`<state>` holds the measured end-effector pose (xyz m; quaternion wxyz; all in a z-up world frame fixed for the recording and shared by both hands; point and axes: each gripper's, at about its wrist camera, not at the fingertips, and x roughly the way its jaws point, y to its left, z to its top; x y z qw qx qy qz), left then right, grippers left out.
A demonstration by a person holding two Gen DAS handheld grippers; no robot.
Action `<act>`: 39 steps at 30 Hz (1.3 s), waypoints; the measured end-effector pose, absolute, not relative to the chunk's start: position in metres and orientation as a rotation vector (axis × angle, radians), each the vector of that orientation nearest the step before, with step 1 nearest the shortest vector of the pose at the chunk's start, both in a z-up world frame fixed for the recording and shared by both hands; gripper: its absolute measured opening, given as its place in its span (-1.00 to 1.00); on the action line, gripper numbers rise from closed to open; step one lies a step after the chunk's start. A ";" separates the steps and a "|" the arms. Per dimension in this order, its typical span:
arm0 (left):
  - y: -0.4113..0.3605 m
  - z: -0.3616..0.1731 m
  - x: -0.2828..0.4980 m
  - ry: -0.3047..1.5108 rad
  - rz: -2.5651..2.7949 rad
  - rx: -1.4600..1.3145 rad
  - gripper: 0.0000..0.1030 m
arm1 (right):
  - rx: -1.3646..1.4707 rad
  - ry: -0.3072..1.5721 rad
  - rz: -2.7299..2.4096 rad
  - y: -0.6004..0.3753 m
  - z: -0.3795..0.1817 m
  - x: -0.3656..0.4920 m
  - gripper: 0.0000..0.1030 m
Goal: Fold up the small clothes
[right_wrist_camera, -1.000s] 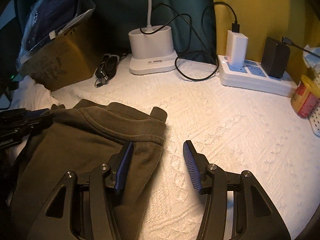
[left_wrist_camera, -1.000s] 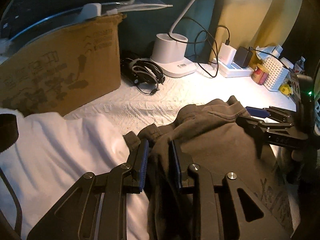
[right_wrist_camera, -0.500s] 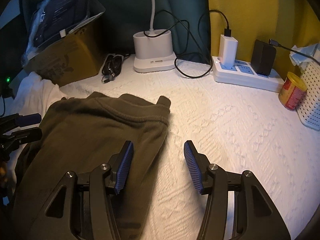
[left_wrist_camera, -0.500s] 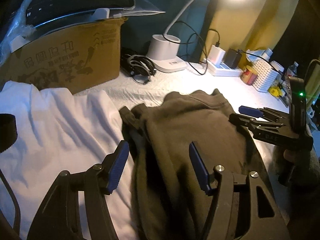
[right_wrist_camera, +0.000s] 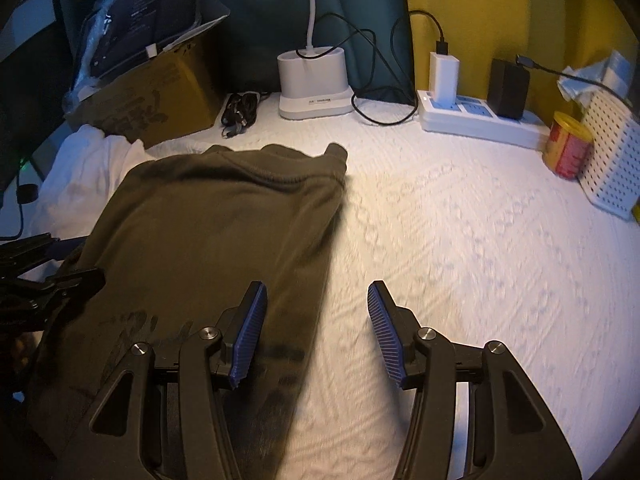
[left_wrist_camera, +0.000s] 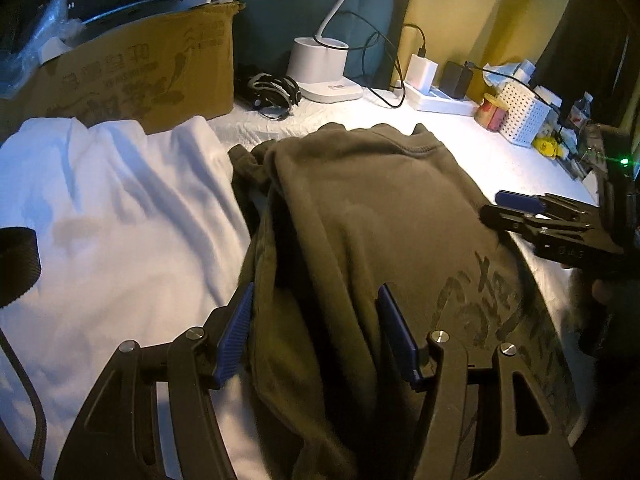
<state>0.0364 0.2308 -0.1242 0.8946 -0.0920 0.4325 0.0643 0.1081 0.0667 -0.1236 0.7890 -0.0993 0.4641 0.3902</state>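
Brown cardboard box [left_wrist_camera: 132, 76] at the far left is holding a flat dark item in clear plastic wrap [right_wrist_camera: 148, 36]. Olive-green folded garment [left_wrist_camera: 360, 220] is lying on the white textured cloth [right_wrist_camera: 460, 240]. Left gripper [left_wrist_camera: 316, 336], having just opened, and right gripper [right_wrist_camera: 316, 328] are both gaping, gripping nothing.

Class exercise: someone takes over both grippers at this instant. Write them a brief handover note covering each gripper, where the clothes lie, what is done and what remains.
Left gripper: jaws have just opened, pads off the cloth, the olive garment's left edge under them.
Right gripper: open, holding nothing, over the garment's right edge.
Olive garment: lies folded lengthwise on the white bed cover, partly over the white garment.
Done: first fold looks laid down and released.
Left: probably fold it again crosswise, then fold the white one.
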 end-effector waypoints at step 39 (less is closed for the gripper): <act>0.133 -0.098 -0.027 0.813 0.134 -0.149 0.47 | -0.162 0.951 0.779 -0.060 -0.104 0.024 0.08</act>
